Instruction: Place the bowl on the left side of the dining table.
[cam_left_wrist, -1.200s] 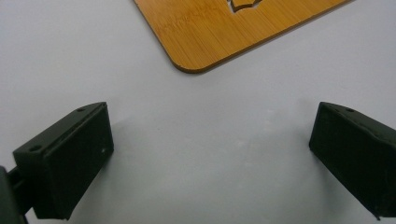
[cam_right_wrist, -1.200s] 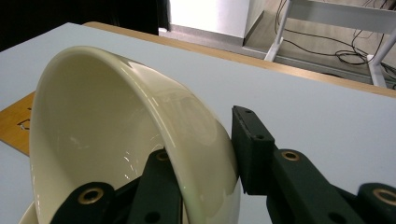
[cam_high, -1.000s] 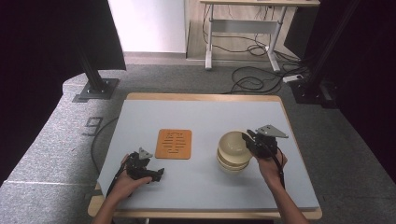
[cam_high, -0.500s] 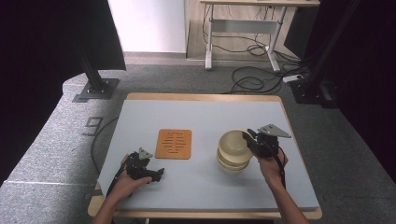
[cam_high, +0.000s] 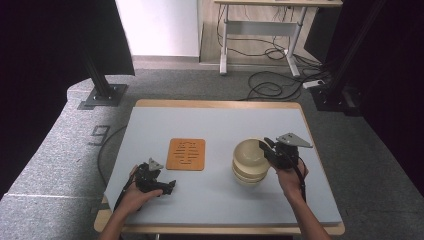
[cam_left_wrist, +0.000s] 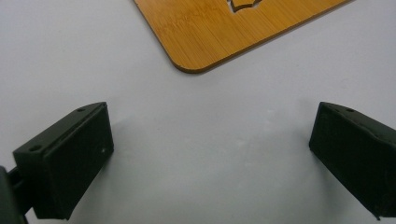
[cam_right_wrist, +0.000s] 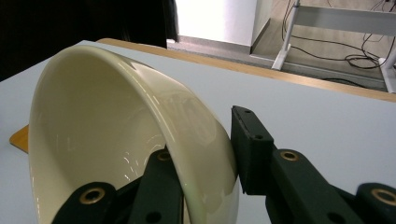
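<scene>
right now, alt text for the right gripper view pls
The right tool clamps the rim of a cream bowl, one jaw inside and one outside. Behind lie the grey table, an orange mat corner at left, and floor cables.

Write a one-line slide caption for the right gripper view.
Right gripper clamps the rim of a cream bowl, one jaw inside, one outside.
</scene>
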